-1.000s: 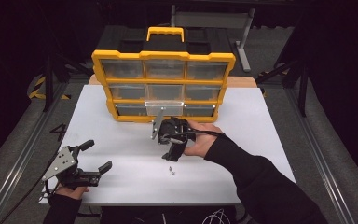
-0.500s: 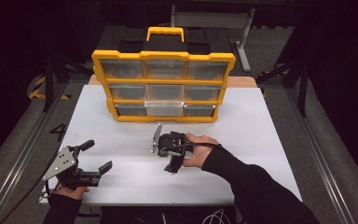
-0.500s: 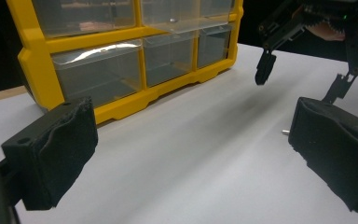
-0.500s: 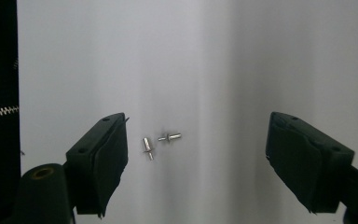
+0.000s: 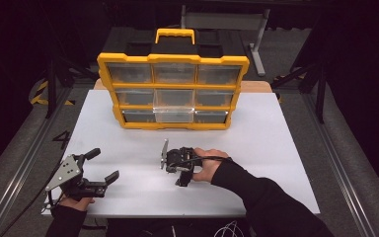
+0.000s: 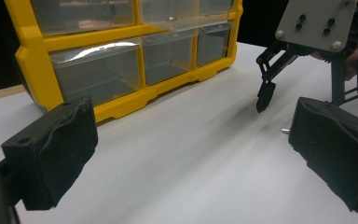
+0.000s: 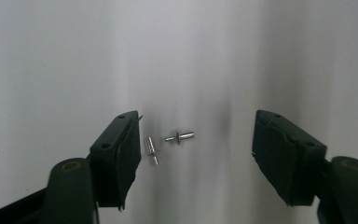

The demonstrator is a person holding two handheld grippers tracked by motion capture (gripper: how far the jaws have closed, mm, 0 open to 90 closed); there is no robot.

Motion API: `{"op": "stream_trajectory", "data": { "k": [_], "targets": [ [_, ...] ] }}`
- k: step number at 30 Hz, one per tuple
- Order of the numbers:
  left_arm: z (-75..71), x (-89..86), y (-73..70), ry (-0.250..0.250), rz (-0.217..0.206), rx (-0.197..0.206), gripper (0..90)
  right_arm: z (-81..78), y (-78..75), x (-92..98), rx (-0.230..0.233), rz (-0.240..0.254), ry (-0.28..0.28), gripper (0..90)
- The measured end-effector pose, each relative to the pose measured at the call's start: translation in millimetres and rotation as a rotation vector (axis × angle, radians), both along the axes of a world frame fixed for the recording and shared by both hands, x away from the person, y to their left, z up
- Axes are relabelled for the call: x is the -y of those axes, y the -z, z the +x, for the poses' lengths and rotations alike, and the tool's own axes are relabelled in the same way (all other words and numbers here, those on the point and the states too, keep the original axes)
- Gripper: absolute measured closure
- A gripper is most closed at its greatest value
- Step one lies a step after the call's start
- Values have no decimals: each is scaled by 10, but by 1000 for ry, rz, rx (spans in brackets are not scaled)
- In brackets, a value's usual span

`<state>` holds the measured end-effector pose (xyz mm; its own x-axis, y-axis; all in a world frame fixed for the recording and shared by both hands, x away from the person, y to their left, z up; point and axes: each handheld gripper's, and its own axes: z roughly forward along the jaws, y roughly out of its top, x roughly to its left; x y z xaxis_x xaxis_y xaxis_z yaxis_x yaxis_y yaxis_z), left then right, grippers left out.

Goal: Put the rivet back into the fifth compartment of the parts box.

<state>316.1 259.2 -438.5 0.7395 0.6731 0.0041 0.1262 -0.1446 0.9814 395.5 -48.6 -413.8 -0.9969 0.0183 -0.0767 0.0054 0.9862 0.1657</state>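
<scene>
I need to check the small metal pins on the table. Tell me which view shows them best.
The right gripper view: two small metal pins lie on the white table between the open right gripper jaws. The left gripper view catches one tip; in the high view the right gripper covers them.

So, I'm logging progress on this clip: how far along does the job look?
Done: one middle drawer of the yellow organizer is pulled out. In hand: the right gripper, jaws open, hangs over two small rivets lying on the white table, neither gripped. Left: picking them up, likely stowing them. The left gripper waits open.
</scene>
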Motion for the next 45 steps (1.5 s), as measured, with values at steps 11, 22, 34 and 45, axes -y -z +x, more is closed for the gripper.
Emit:
{"op": "stream_trajectory", "data": {
  "k": [11,22,34,45],
  "targets": [
    [0,-1,1,-1,0,-1,22,22,74,-9,-22,-5,-12,504],
    [2,2,3,-1,0,-2,22,27,63,20,-49,10,-3,541],
    [0,1,1,0,1,-1,22,-56,88,1,-65,-8,-40,749],
    [0,1,0,0,3,-1,22,-38,-14,33,-81,36,-49,861]
  ]
}}
